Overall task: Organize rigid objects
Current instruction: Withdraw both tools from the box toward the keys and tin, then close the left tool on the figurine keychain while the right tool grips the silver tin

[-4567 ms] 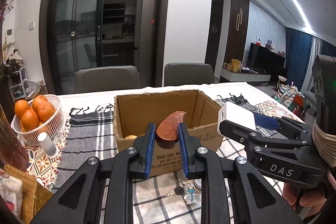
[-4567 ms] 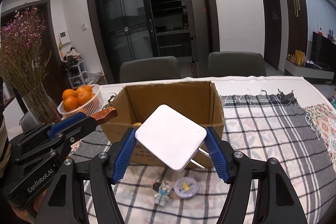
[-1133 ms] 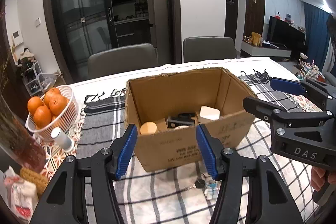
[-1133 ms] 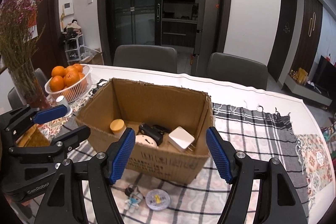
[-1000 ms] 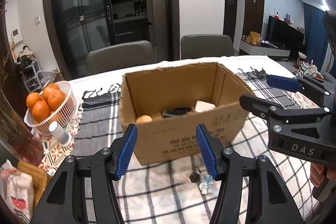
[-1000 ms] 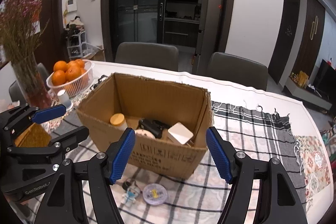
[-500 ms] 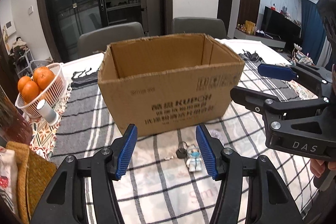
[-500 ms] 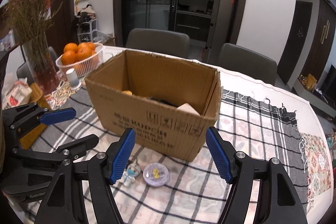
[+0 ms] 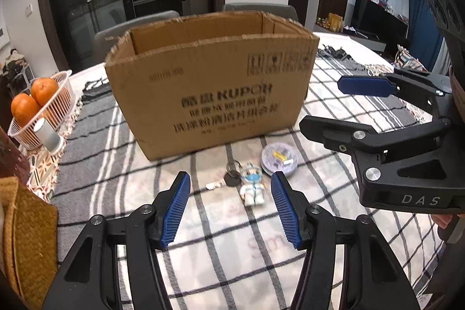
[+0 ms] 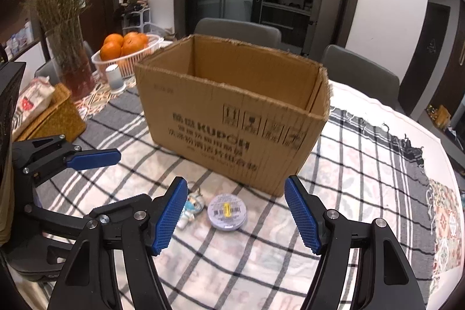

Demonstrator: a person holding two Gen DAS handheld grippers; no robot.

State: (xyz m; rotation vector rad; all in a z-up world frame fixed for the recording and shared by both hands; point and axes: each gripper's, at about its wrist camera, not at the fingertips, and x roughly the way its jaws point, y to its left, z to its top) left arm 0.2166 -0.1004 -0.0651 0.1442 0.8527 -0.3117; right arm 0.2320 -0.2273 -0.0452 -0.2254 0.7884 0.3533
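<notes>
I had both tongs spread apart and empty over the counter (image 9: 221,257). Between the fingers of my left tongs (image 9: 230,208) lay a small masked figurine keychain (image 9: 252,188) with its key (image 9: 216,184) beside it. Just ahead of my right tongs (image 10: 236,218) sat a round lilac tin (image 10: 227,211), the figurine at the left finger. Beyond both tongs stood the open cardboard box (image 9: 212,89). Far off my left tongs' left side sat a basket of oranges (image 9: 37,106).
</notes>
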